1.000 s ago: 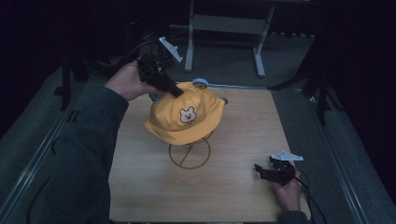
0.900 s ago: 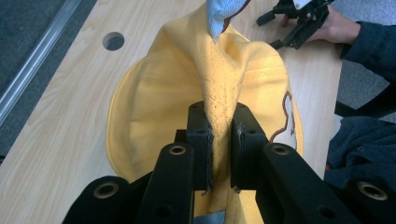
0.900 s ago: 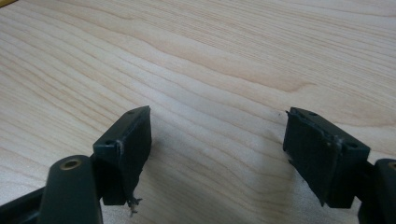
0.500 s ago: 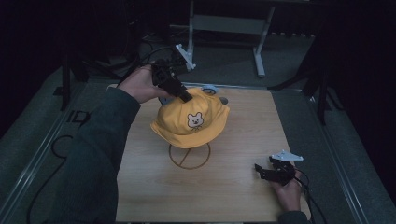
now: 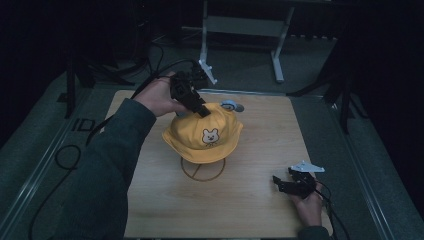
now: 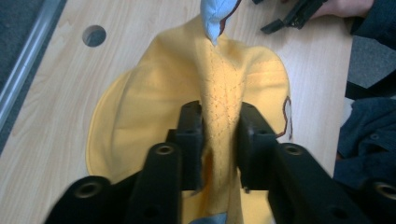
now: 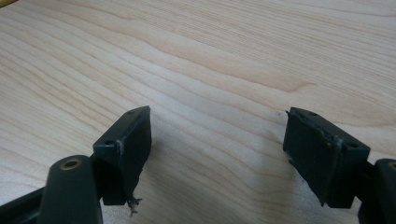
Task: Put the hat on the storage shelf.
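The yellow bucket hat point(image 5: 202, 137) sits near the middle of the worktop point(image 5: 255, 200), draped over a wire stand point(image 5: 202, 170). It has a floppy brim, a small bear patch on its front and a pale blue ear point(image 5: 231, 106) on its far side. The left tongs point(image 5: 202, 112) are clenched on a raised fold of fabric at its crown. The right tongs point(image 5: 280, 184) rest released near the worktop's near right corner, well apart from the hat.

Hat on stand, mid-table.
Hat point(image 5: 202, 137) atop wire stand point(image 5: 202, 170); left gripper point(image 5: 202, 111) at its crown, right gripper point(image 5: 282, 184) near table's point(image 5: 260, 145) right front.
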`<state>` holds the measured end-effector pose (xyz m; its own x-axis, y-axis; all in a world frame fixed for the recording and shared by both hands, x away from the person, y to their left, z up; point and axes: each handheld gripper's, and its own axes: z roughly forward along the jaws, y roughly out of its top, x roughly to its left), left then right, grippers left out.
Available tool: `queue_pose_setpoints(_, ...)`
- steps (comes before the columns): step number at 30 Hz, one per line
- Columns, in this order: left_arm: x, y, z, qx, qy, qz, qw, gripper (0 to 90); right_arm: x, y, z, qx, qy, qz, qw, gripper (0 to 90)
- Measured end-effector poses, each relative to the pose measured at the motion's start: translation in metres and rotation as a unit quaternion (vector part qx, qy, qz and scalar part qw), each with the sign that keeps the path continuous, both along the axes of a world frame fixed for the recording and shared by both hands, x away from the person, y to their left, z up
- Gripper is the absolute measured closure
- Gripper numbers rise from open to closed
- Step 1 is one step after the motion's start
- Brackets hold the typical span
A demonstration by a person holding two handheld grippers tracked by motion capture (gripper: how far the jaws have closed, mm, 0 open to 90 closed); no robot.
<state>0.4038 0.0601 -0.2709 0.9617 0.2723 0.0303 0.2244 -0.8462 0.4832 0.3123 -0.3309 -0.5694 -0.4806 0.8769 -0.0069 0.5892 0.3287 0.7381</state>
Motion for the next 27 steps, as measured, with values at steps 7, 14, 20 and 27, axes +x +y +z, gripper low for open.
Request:
queue_pose_setpoints(7, -0.003, -0.003, 0.000, -0.014, -0.013, 0.003, 0.9998, 50.8, 0.000, 0.000, 0.000, 0.000, 0.000, 0.000, 1.0000, 23.6)
queue_pose_setpoints(14, -0.004, 0.003, 0.008, -0.036, -0.029, 0.016, 0.9988, 45.4, 0.000, 0.000, 0.000, 0.000, 0.000, 0.000, 1.0000, 23.6)
queue_pose_setpoints(20, -0.005, 0.014, 0.014, -0.050, -0.051, 0.034, 0.9969, 40.6, 0.000, 0.000, 0.000, 0.000, 0.000, 0.000, 1.0000, 23.6)
queue_pose_setpoints(27, -0.003, 0.030, 0.017, -0.090, -0.049, 0.056, 0.9932, 34.9, 0.000, 0.000, 0.000, 0.000, 0.000, 0.000, 1.0000, 23.6)
